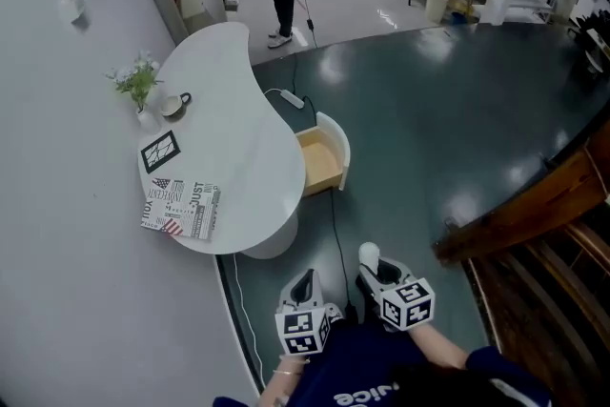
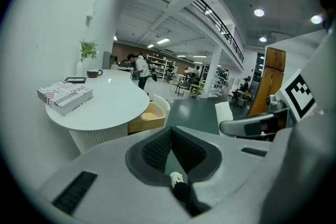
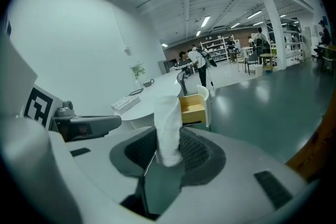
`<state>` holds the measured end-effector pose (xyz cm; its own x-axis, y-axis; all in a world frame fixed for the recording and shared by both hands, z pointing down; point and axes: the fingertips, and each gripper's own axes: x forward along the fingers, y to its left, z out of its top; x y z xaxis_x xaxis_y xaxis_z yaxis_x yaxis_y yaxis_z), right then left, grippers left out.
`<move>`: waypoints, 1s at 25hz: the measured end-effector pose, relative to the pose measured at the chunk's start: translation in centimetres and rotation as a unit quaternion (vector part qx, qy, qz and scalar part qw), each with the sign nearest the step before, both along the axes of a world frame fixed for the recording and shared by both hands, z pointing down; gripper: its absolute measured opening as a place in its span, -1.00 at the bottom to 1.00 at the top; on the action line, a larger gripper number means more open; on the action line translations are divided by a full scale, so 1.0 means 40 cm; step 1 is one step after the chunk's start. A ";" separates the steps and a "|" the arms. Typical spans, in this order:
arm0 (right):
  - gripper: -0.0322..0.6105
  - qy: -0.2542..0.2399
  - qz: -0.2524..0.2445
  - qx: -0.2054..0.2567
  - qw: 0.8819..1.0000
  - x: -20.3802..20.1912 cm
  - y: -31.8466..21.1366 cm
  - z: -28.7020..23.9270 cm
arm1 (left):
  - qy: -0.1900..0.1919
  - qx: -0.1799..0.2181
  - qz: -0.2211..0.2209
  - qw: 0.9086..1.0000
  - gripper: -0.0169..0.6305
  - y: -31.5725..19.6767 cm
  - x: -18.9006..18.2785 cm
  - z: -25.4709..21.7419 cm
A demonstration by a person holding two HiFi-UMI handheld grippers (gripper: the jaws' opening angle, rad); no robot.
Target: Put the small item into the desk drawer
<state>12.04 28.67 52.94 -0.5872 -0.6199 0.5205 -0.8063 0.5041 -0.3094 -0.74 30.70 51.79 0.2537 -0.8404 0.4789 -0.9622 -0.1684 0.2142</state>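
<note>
A booklet (image 1: 181, 207) on the white desk (image 1: 238, 138) reads "JUST". The right gripper (image 3: 169, 152) clamps the white small item (image 3: 168, 118) upright, well apart from the open drawer (image 1: 319, 162) at the desk's side; the left gripper (image 2: 170, 149) has its jaws together, empty. A black cable (image 1: 335, 229) crosses the floor (image 1: 429, 138) between.

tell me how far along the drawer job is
Done: the light wooden drawer of the curved white desk stands open. In hand: the right tongs grip a small white crumpled roll. Still to do: carrying it over and dropping it in.
</note>
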 end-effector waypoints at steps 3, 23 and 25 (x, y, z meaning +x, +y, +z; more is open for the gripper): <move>-0.47 -0.004 -0.010 -0.002 1.000 -0.007 -0.042 0.001 | -0.002 -0.004 -0.016 1.000 -0.93 -0.027 -0.009 0.008; -0.47 -0.038 -0.100 -0.022 0.994 0.014 -0.537 0.009 | -0.037 -0.015 -0.105 0.994 -0.93 -0.437 0.047 -0.007; -0.47 -0.038 -0.107 -0.020 0.993 0.028 -0.581 0.009 | -0.036 -0.018 -0.111 0.993 -0.93 -0.479 0.068 -0.001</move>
<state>13.18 5.44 53.31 -0.7425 -0.4553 0.4914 -0.6548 0.6479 -0.3892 1.98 11.53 51.75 0.0284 -0.8537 0.5200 -0.9878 0.0559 0.1456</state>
